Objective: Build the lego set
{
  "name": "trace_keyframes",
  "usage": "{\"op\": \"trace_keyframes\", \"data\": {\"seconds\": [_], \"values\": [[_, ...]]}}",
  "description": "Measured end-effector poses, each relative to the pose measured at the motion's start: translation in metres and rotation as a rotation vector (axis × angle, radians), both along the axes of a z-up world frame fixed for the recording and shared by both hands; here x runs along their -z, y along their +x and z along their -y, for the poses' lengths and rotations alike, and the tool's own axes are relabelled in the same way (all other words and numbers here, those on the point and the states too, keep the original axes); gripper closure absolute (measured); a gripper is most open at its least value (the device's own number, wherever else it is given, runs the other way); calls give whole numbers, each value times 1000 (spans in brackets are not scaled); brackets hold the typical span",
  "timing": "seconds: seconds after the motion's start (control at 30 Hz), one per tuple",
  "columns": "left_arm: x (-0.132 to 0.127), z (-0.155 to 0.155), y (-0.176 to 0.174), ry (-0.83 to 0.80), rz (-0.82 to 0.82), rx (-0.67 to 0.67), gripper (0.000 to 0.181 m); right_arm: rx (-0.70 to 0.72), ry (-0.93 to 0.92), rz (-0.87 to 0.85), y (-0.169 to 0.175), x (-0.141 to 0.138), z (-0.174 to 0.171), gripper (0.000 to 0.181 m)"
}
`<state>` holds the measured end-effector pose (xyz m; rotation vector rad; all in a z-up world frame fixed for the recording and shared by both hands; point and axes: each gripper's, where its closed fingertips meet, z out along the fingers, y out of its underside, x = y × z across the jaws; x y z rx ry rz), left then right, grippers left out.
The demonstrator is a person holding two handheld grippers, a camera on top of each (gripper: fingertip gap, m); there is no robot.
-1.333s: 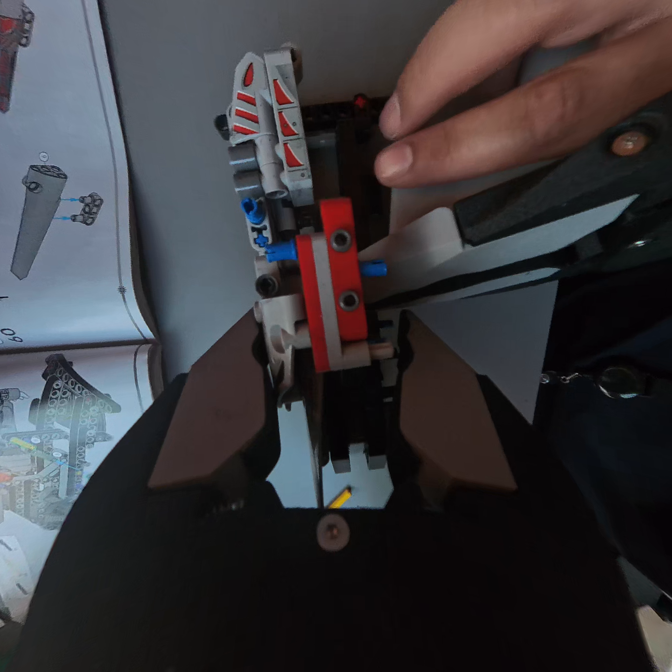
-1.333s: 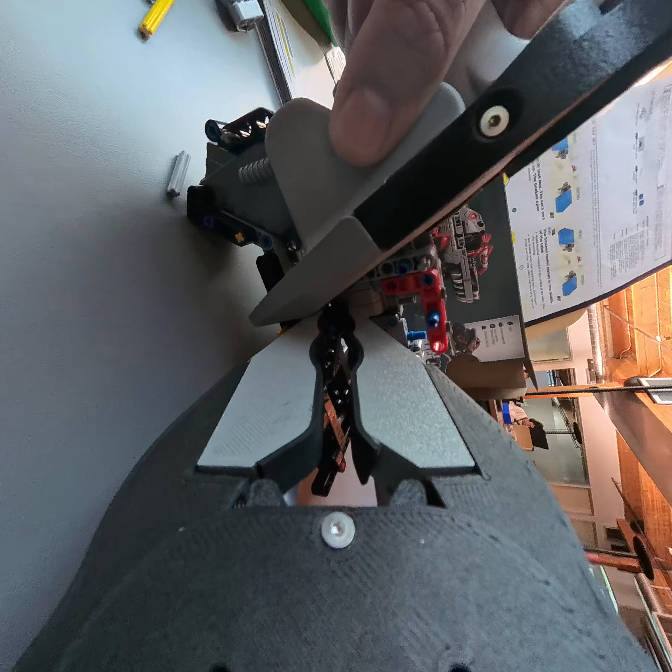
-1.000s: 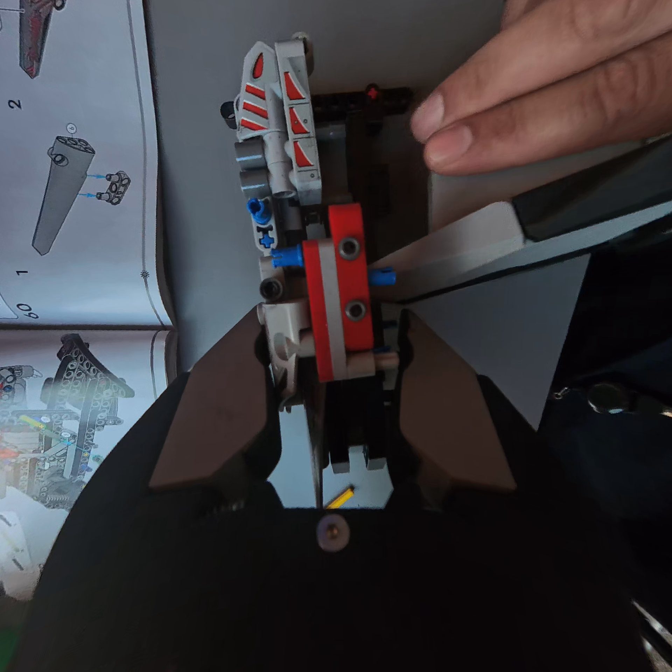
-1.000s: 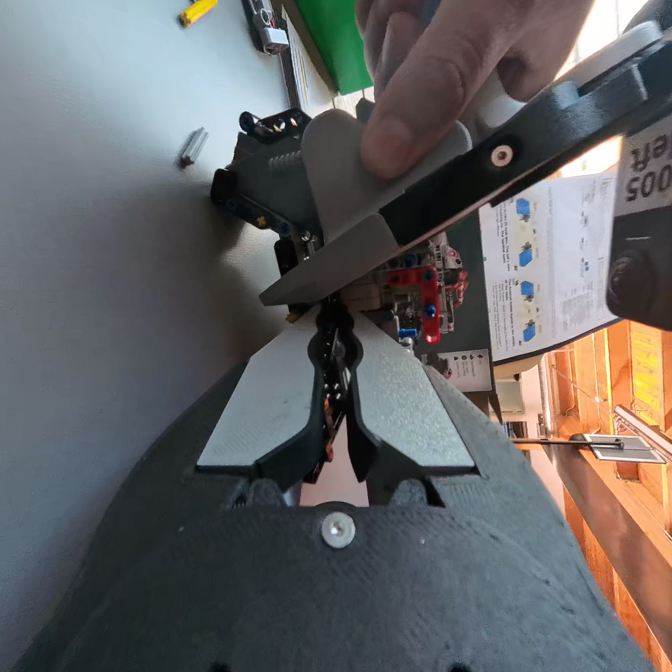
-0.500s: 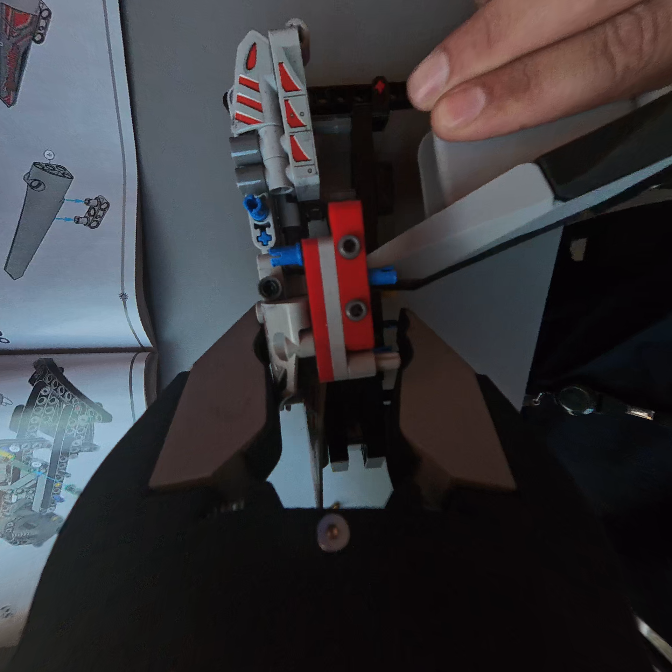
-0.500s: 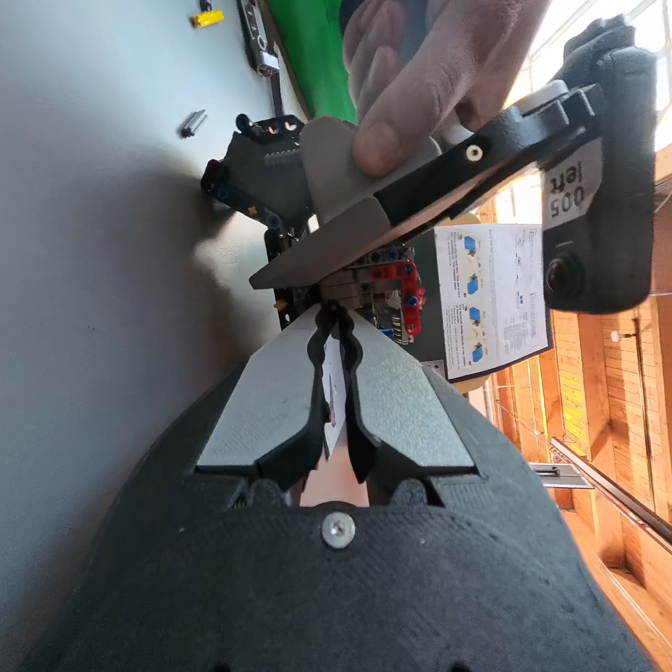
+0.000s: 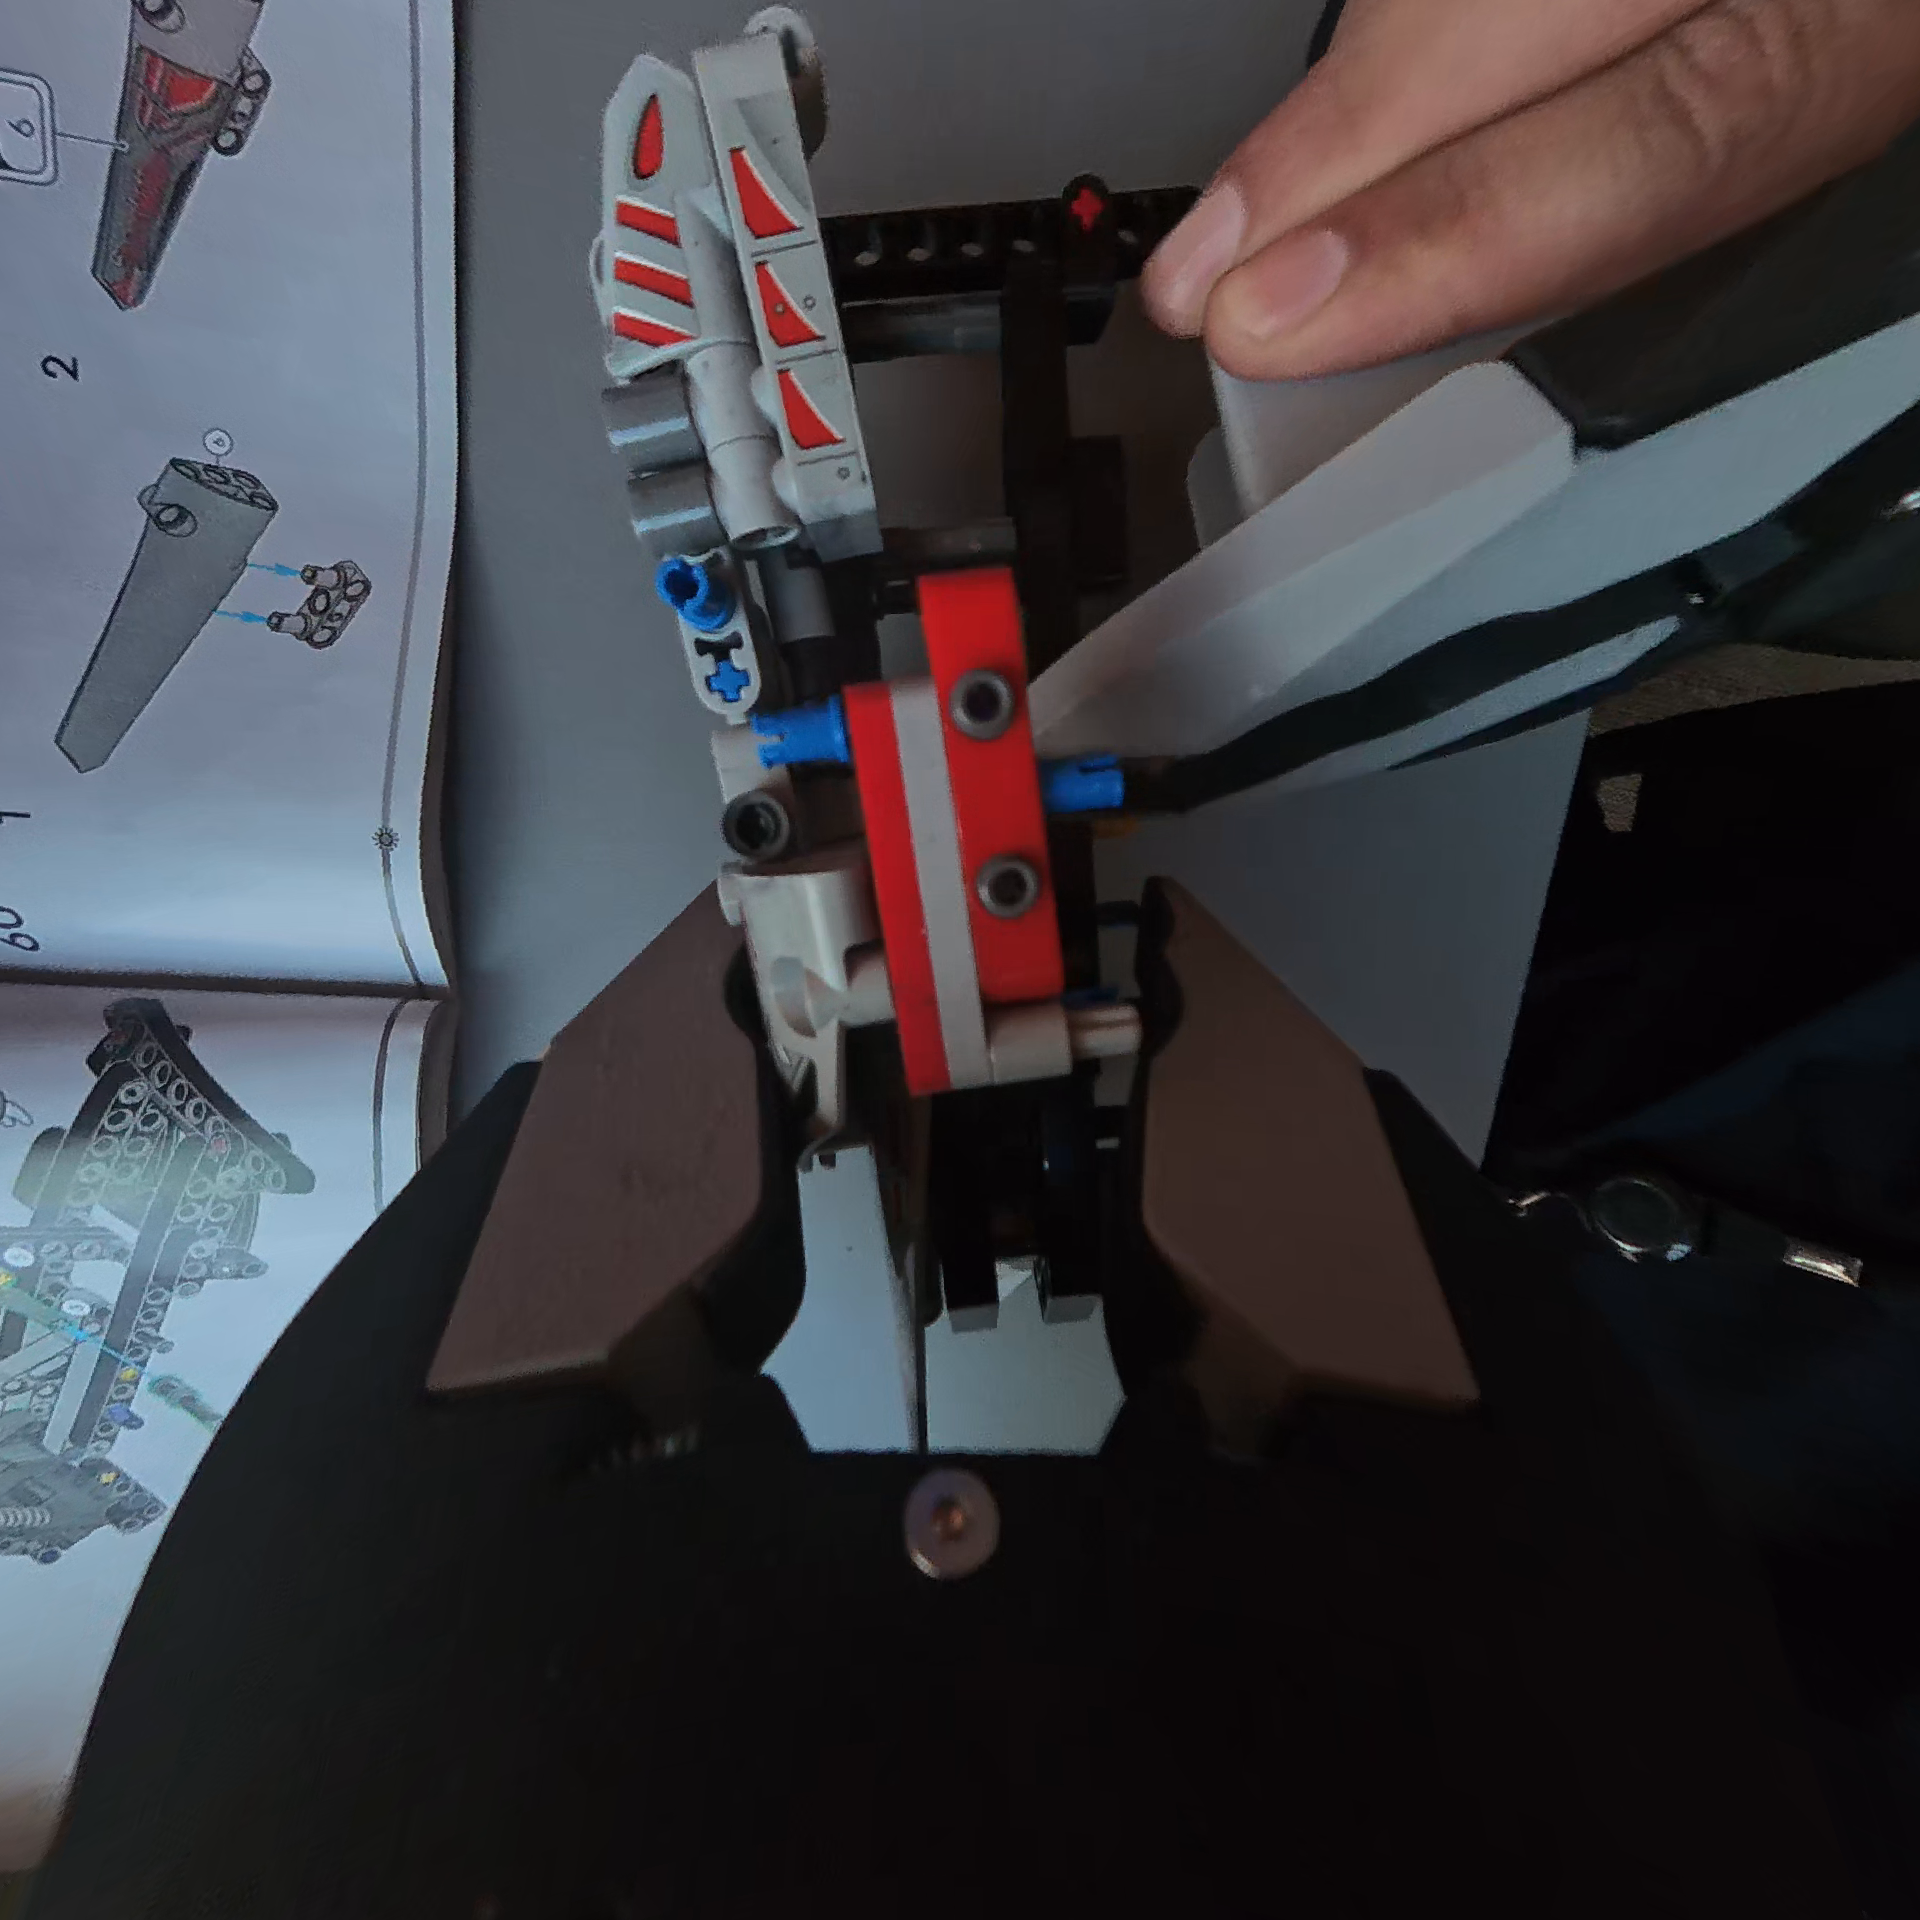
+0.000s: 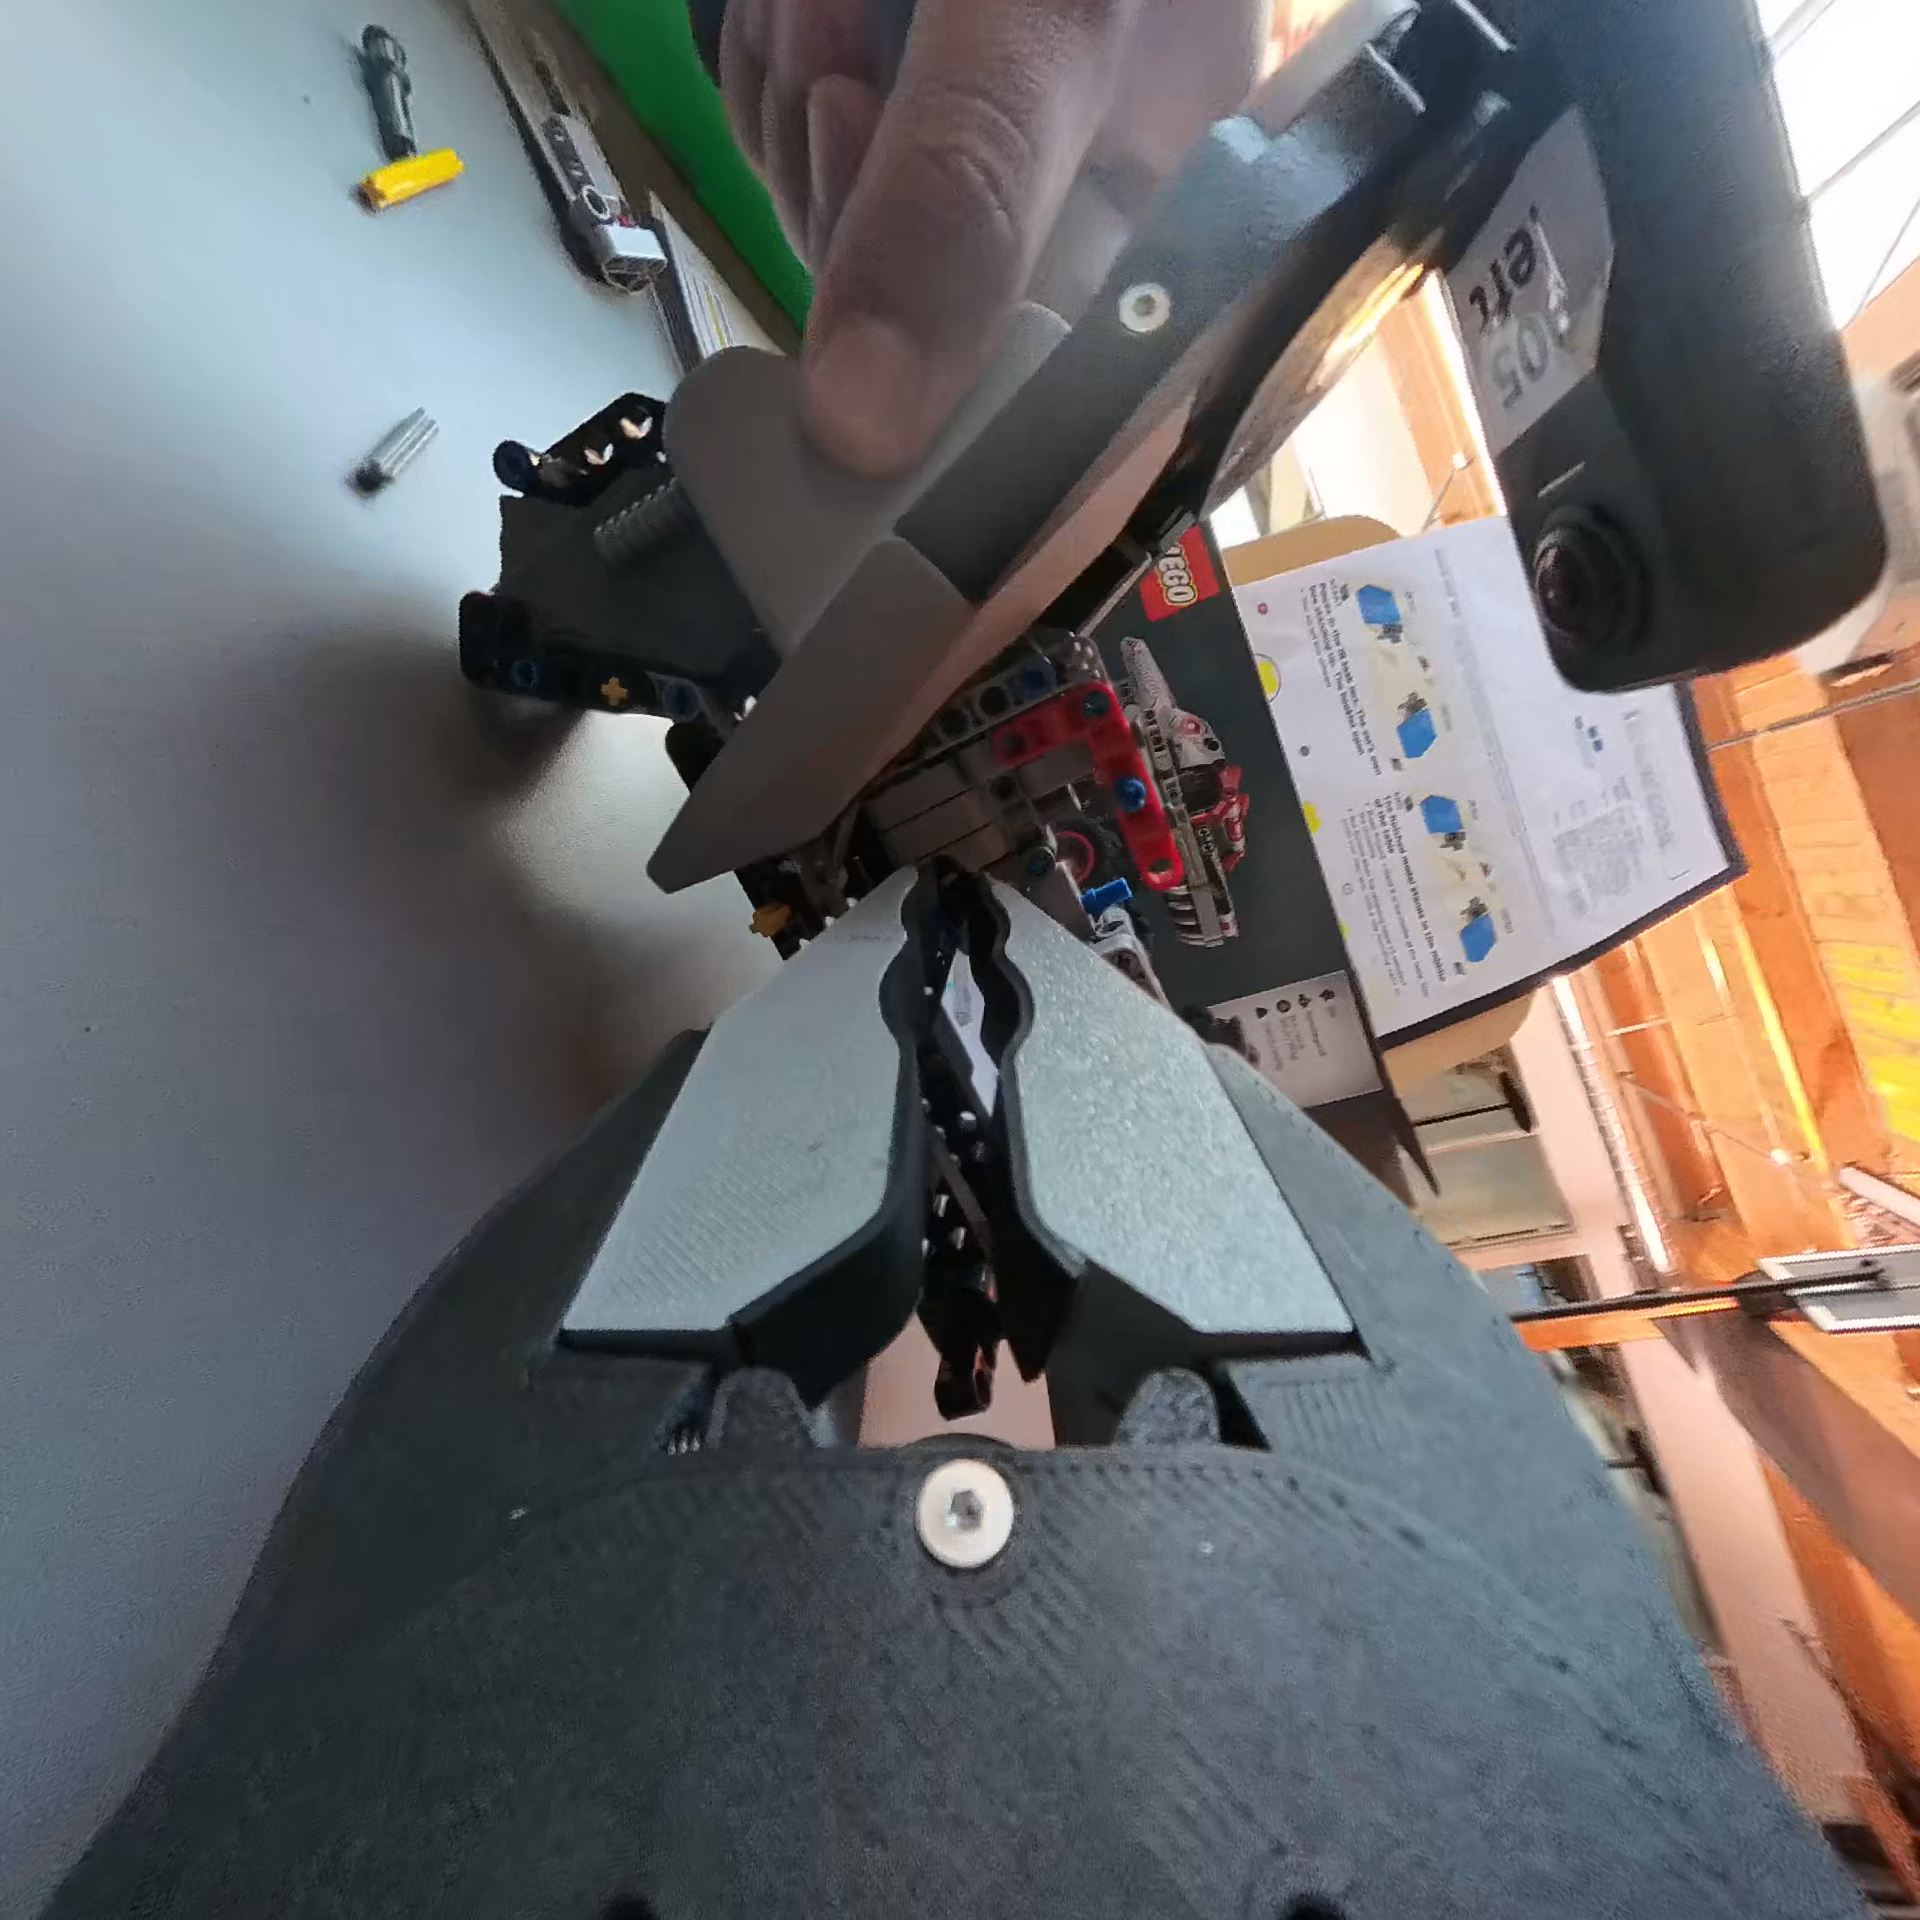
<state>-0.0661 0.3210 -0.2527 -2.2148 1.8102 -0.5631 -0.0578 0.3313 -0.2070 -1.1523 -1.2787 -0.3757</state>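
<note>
My left gripper [image 7: 940, 914], with brown fingers, is shut on the lower part of the lego model [image 7: 966, 831], a grey, black and red build with striped grey panels at its far end. My right gripper [image 8: 956, 894], with grey fingers, is shut on a thin black holed beam [image 8: 961, 1174]. The beam's front end meets the model [image 8: 1039, 769] below the red angle piece. In the left wrist view the right gripper's fingers [image 7: 1299, 613] come in from the right and touch the model beside a blue pin [image 7: 1086, 781]. A hand [image 7: 1507, 177] rests on that gripper.
An open instruction booklet [image 7: 208, 520] lies left of the model. On the grey table [image 8: 208, 935] lie a yellow piece [image 8: 410, 177] and a small grey pin [image 8: 395, 449]. The dark lego box [image 8: 1226, 831], a printed sheet [image 8: 1475, 748] and a green edge [image 8: 686, 135] stand behind. The left gripper's tips are roughly 4 cm from the right gripper's.
Both grippers keep their hold. The two have tilted and shifted together over the table. The right gripper's tip stays at the model's right side by the blue pin.
</note>
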Motion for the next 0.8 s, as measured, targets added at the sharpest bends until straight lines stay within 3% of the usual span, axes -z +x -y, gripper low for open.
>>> {"op": "trace_keyframes", "data": {"seconds": [0.1,0.3,0.37,0.5,0.63,0.8], "values": [[0,-2,1,-1,0,-10,111,-1,-23,-17,1,1,-2,179],[5,1,-4,19,-62,5,111,7,126,152,-4,6,4,178],[10,9,-9,-10,-119,36,111,20,180,42,1,-17,3,181],[9,7,-2,31,-120,25,113,4,17,-12,6,-4,0,181],[9,6,-2,9,-112,24,112,-26,7,-141,16,-21,12,181],[7,6,-3,0,-96,60,112,35,-111,-158,24,-4,11,181]]}}
